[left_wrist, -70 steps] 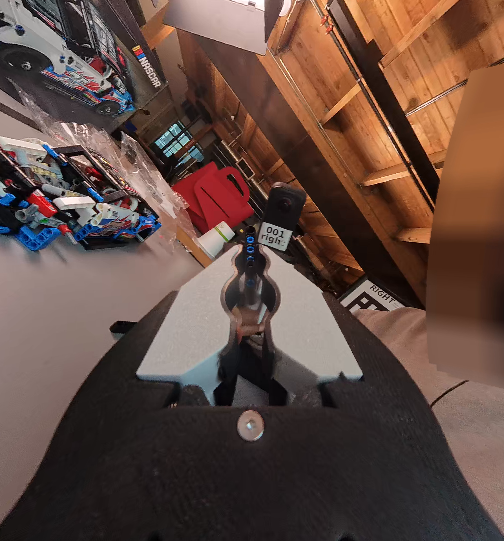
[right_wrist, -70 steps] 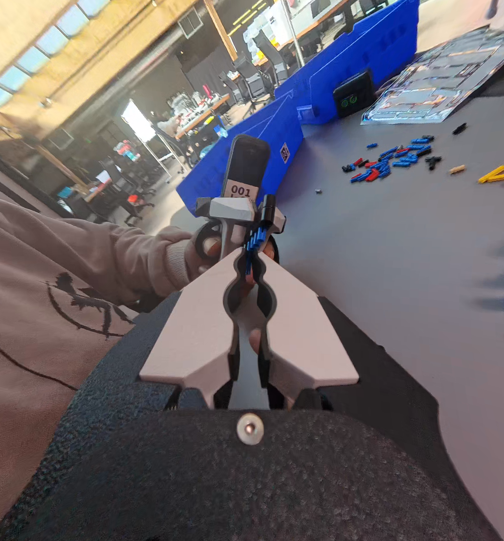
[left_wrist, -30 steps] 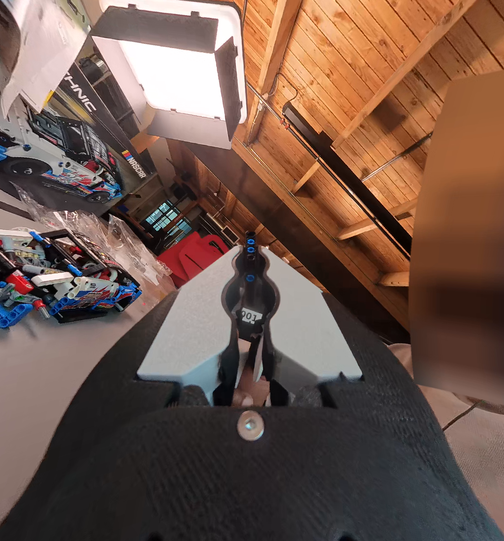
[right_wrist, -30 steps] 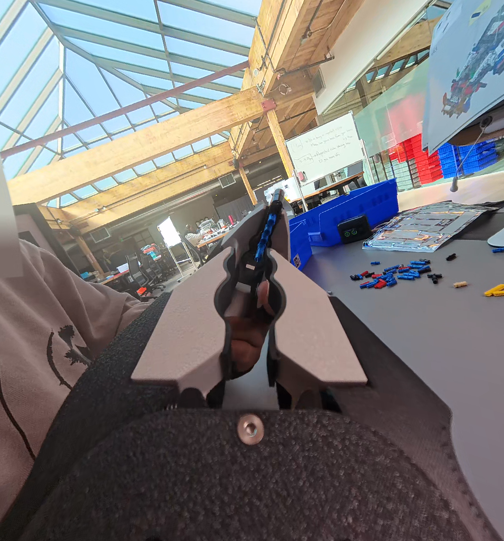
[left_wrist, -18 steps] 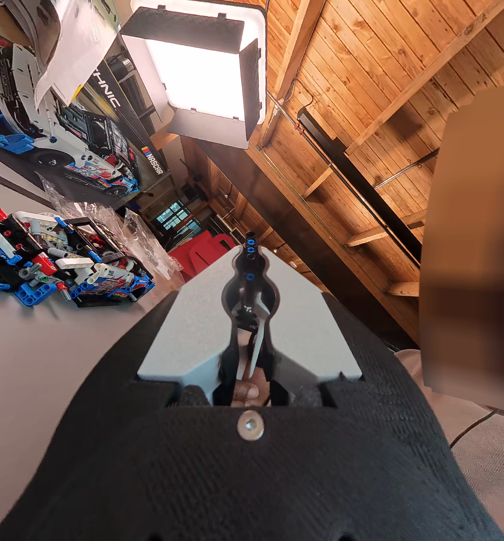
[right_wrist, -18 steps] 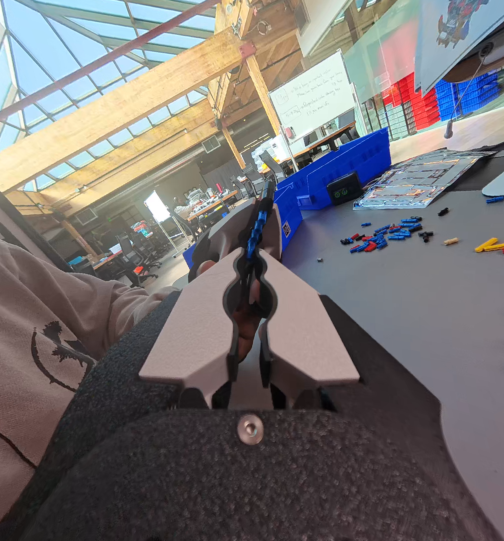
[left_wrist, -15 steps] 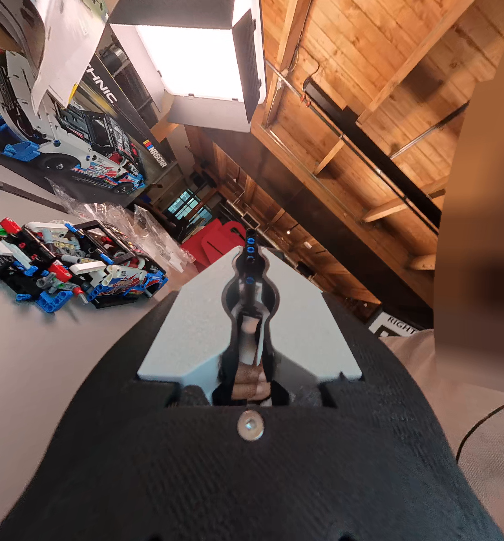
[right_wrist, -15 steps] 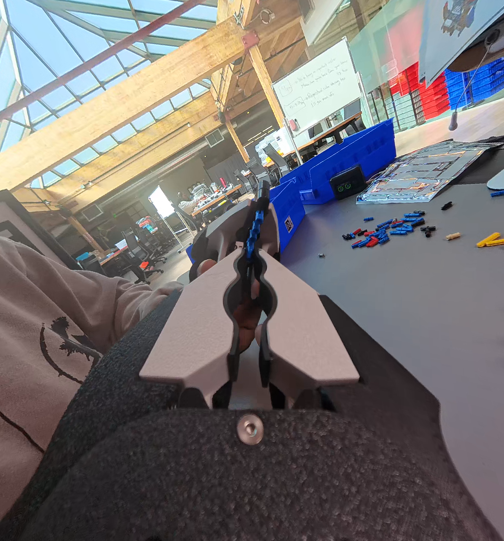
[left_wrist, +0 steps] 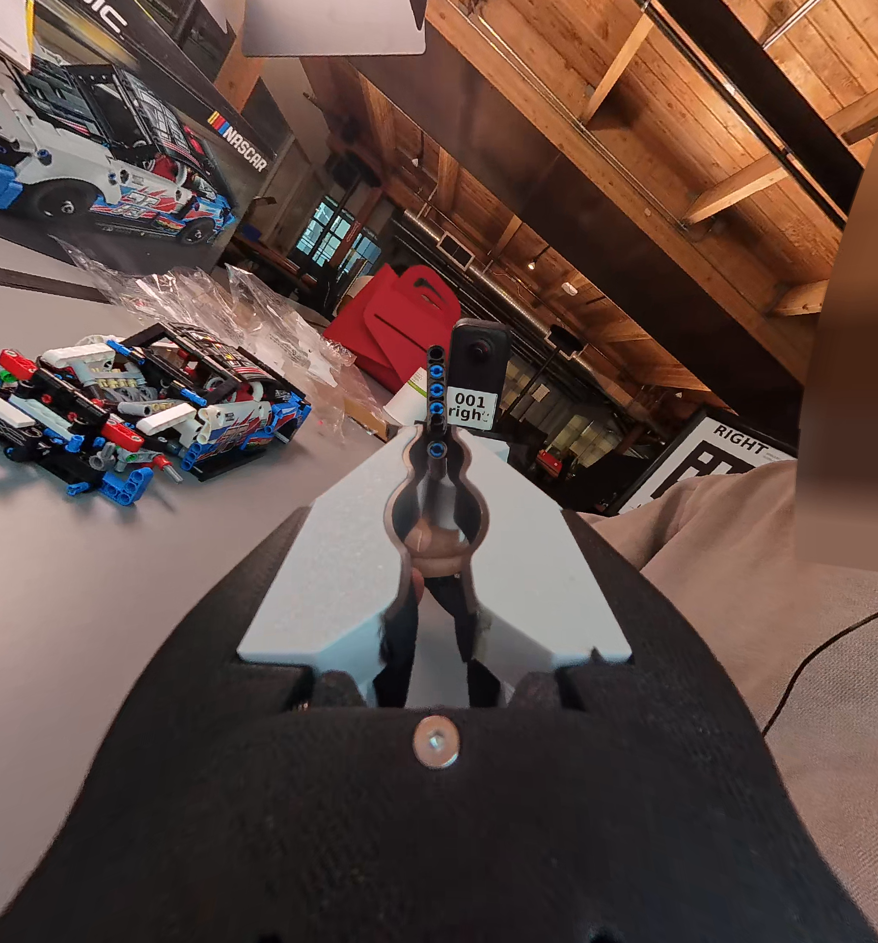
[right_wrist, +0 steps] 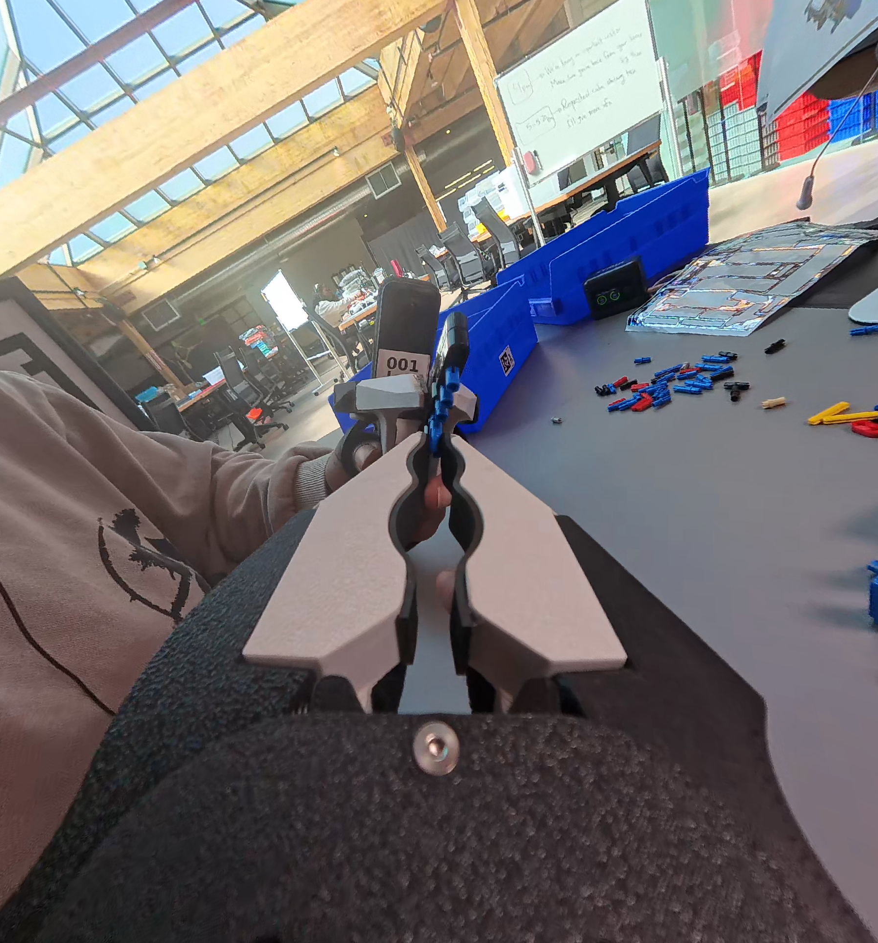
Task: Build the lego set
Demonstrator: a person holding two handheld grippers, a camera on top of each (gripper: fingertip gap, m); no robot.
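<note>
**Left wrist view.** The left gripper (left_wrist: 436, 440) is raised off the grey table (left_wrist: 95, 587) and tilted up. Its two grey fingers are closed on the lower end of a black beam (left_wrist: 435, 393), a thin holed strip set with blue pins. The beam stands upright out of the tips. Just behind the beam is the right gripper's camera (left_wrist: 479, 357), which carries a white printed label. On the table to the left lies the half-built car (left_wrist: 136, 408), in white, black, blue and red. Behind it are clear plastic bags (left_wrist: 212, 301) and the set's box (left_wrist: 95, 153), with a car picture and brand lettering. A black-and-white framed sign (left_wrist: 707, 459) stands at the right, behind a beige sleeve (left_wrist: 707, 520).

**Right wrist view.** The right gripper (right_wrist: 436, 440) points up and away from the person. Its fingers are drawn together at the tips on the pinned end of the same beam (right_wrist: 444, 388). The left gripper (right_wrist: 439, 400) faces it from just beyond and clamps the beam higher up, so both tongs hold the beam in the air above the table's near edge. A hand (right_wrist: 355, 454) in a beige cuff holds the left gripper's handle. Loose pins (right_wrist: 666, 388) in blue, red and black lie well apart to the right. Beyond them are a printed sheet (right_wrist: 758, 275) and a blue bin (right_wrist: 605, 245) with a small coded sticker. A handwritten whiteboard (right_wrist: 580, 87) stands far behind.
</note>
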